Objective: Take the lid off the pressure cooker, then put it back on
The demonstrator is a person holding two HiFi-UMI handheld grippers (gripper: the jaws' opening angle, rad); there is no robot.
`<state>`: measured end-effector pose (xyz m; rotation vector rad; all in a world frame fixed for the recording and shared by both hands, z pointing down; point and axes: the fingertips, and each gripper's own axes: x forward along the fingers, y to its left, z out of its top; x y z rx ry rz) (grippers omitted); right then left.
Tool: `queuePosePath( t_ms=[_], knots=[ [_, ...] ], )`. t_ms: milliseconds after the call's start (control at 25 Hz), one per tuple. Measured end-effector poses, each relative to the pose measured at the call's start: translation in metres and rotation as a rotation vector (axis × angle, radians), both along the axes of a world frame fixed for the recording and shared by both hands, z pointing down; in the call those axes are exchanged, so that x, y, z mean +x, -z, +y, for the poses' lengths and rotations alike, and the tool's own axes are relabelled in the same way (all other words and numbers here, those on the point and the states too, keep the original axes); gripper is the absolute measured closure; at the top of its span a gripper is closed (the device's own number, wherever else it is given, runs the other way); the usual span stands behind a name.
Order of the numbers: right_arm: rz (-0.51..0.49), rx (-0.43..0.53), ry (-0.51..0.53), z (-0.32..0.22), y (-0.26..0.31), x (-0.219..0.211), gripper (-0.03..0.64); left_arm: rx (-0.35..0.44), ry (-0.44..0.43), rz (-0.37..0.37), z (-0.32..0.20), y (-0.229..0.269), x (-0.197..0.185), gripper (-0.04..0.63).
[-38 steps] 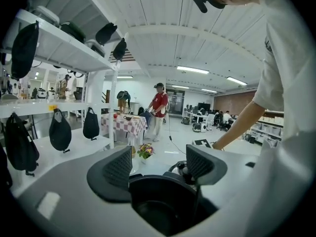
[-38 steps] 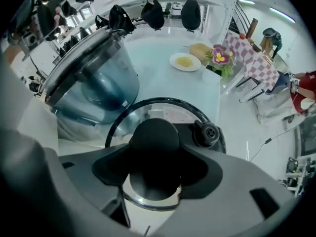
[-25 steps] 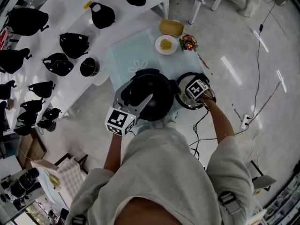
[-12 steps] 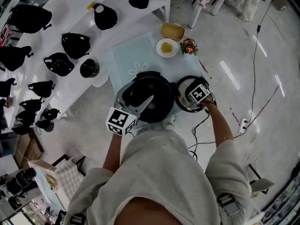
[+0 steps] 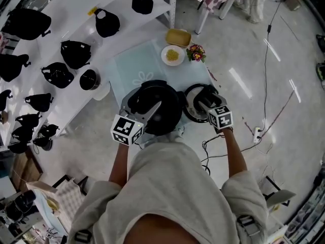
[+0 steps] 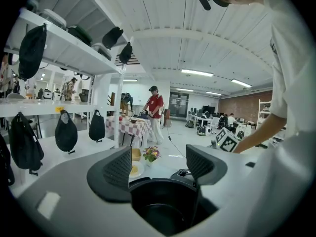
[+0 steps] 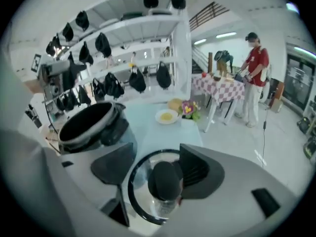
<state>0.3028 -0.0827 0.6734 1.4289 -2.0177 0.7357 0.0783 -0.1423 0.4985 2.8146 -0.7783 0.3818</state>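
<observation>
The glass lid (image 7: 140,179) lies on the pale blue table (image 7: 153,132), right under the right gripper (image 7: 158,164). Only that gripper's view shows the lid's black knob (image 7: 165,181) between its wide-apart jaws, close by one jaw. The left gripper (image 6: 158,164), spread and empty, hangs over the open pressure cooker (image 6: 163,211). Past both grippers stand white shelves (image 5: 56,37) of black bags.

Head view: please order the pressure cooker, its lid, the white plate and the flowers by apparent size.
1. pressure cooker
2. lid
3. white plate
4. flowers, only slightly smaller than the plate
</observation>
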Motion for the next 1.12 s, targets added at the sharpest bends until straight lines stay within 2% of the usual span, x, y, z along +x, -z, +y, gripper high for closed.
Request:
queuePosePath(
  t_ms=[120, 320, 560, 720, 1120],
  knots=[
    [-0.052, 0.172, -0.084, 0.001, 0.052, -0.008, 0.325, 0.010, -0.005, 0.010, -0.004, 0.003, 0.001, 0.265],
    [-0.084, 0.396, -0.163, 0.011, 0.134, -0.022, 0.325, 0.029, -0.024, 0.025, -0.006, 0.011, 0.005, 0.265],
    [-0.073, 0.591, -0.205, 0.031, 0.213, -0.032, 0.325, 0.038, -0.047, 0.045, -0.002, 0.017, 0.010, 0.265],
    [-0.070, 0.633, -0.235, 0.041, 0.230, -0.031, 0.325, 0.039, -0.058, 0.056, 0.000, 0.018, 0.013, 0.264],
    [-0.050, 0.581, -0.239, 0.047, 0.211, -0.026, 0.325, 0.040, -0.057, 0.061, 0.004, 0.020, 0.013, 0.264]
  ],
)
